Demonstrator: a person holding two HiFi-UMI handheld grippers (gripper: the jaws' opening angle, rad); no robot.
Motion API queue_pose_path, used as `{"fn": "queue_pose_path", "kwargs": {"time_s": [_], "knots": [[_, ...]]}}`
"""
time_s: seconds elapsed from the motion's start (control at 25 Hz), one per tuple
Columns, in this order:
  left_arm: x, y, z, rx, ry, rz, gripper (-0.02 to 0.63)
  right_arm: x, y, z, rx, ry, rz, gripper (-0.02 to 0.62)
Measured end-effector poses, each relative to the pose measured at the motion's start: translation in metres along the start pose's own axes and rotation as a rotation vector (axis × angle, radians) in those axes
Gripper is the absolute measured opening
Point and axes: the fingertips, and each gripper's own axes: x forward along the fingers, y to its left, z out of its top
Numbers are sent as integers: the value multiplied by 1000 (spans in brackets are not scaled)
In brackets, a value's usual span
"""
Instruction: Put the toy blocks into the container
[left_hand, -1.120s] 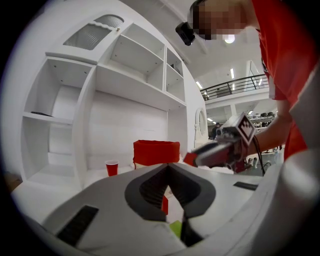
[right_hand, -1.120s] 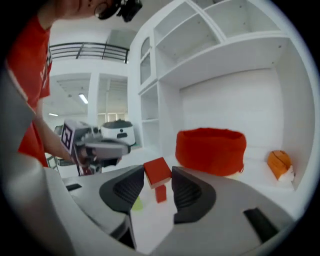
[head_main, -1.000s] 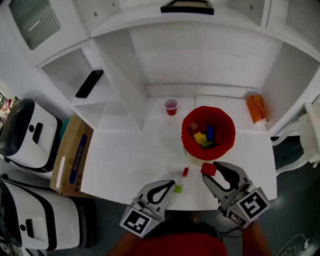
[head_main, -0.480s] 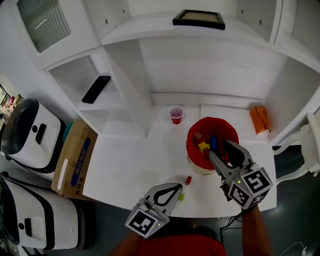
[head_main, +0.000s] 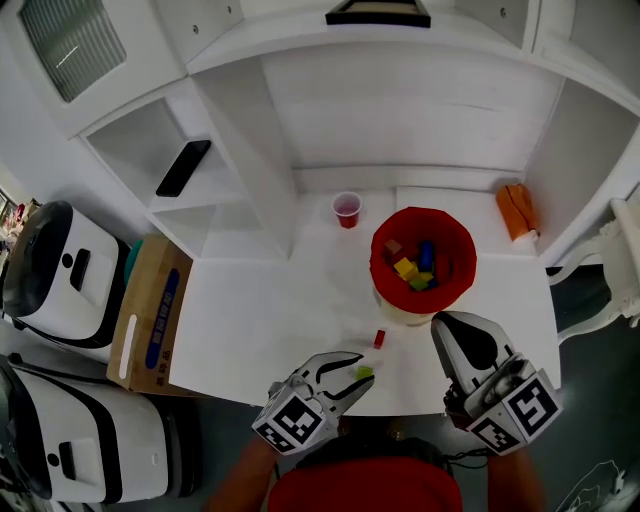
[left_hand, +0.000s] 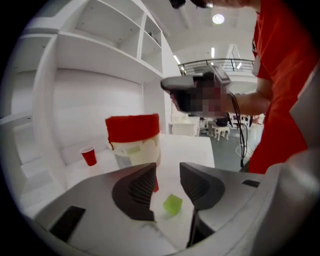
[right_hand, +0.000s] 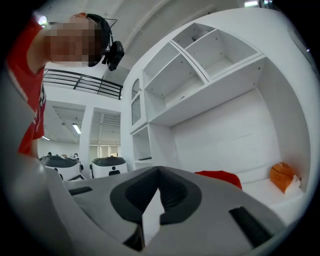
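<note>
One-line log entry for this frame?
left tool: opening, green block between jaws, ungripped | right tool: shut, empty | container: blocks inside | small red block: on table beside container

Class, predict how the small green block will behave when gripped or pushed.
The green block looks like a rigid cube, so it probably won't squash. Flat faces suggest sliding, not rolling. Being small, it's likely light, and may skid on the white table.

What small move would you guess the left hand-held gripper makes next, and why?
Probably close on the green block: it lies between the opening jaws of the left hand-held gripper, untouched, outside the red container.
</note>
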Motion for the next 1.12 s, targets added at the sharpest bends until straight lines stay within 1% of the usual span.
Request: {"fn": "queue_pose_path", "kwargs": {"time_s": [0.12, 0.32, 0.4, 0.48, 0.6, 0.76, 0.88, 0.96, 1.0, 1.12], "knots": [[15, -16, -27, 76, 150, -84, 199, -10, 9, -6, 24, 0, -3, 11], [34, -20, -61, 159, 308, -149, 210, -29, 12, -8, 27, 4, -31, 11], [39, -21, -73, 184, 356, -170, 216, -38, 10, -9, 26, 6, -51, 11], [45, -21, -81, 196, 385, -190, 216, -45, 6, -10, 28, 10, -73, 11], [51, -22, -85, 196, 389, -205, 216, -54, 1, -12, 30, 14, -103, 11], [54, -22, -81, 165, 354, -195, 209, -62, -2, -16, 35, 22, -129, 11], [52, -21, -70, 107, 283, -175, 209, -65, -2, -20, 43, 26, -137, 11], [47, -22, -50, 40, 182, -159, 209, -65, -2, -21, 49, 27, -139, 11], [41, -23, -34, -3, 112, -153, 209, -66, -2, -22, 52, 28, -139, 11], [12, -21, 33, -156, -154, -124, 209, -66, -2, -24, 64, 27, -140, 11]]}}
